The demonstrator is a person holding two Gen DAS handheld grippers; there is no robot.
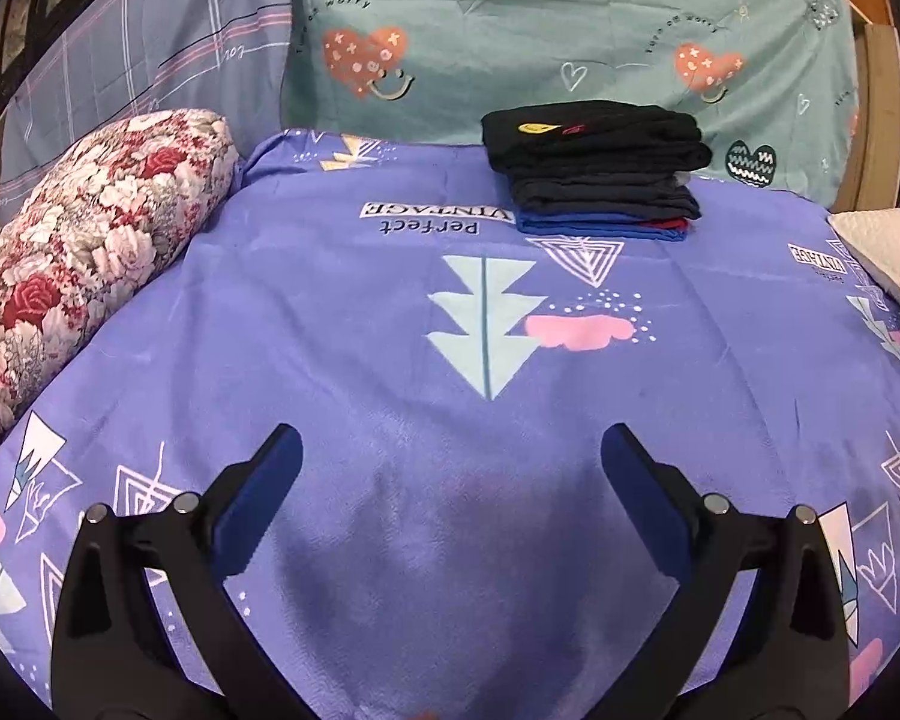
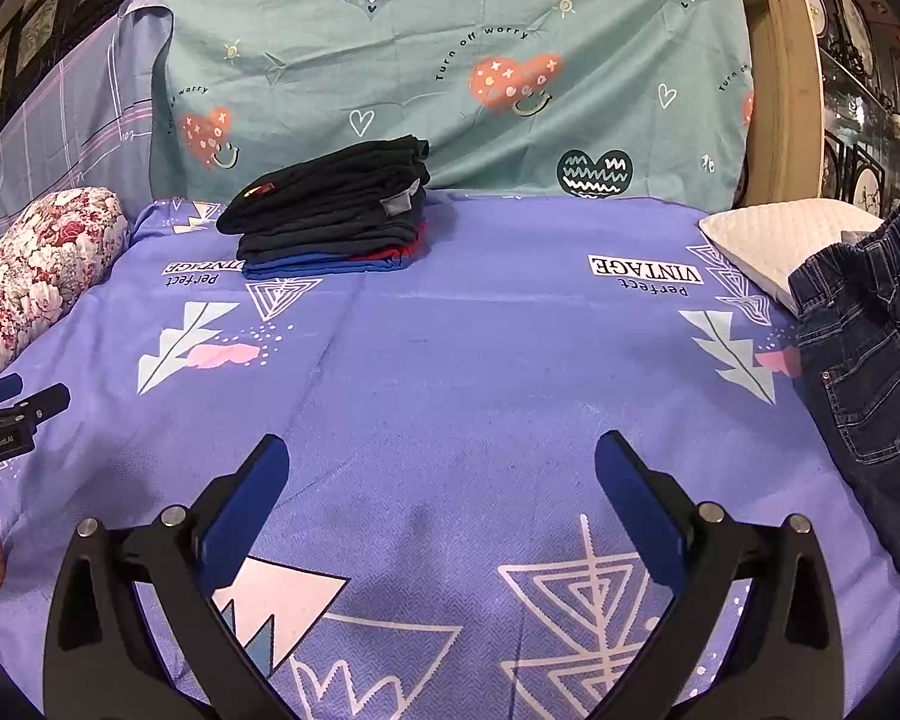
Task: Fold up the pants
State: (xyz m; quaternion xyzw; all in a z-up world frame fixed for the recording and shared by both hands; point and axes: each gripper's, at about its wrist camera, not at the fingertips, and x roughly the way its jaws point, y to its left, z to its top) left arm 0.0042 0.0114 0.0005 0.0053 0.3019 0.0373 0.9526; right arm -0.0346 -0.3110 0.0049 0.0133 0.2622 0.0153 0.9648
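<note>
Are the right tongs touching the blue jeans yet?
Apart. The right wrist view shows the right tongs open over bare purple bedsheet, while the jeans lie off at the right edge with sheet visible between them.

the jeans (image 2: 870,360) run off the right edge, legs unseen.

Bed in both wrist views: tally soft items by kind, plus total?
Folded clothes stack: 1
Unfolded denim jeans: 1
Floral bolster: 1
White pillow: 1
Total: 4
</note>
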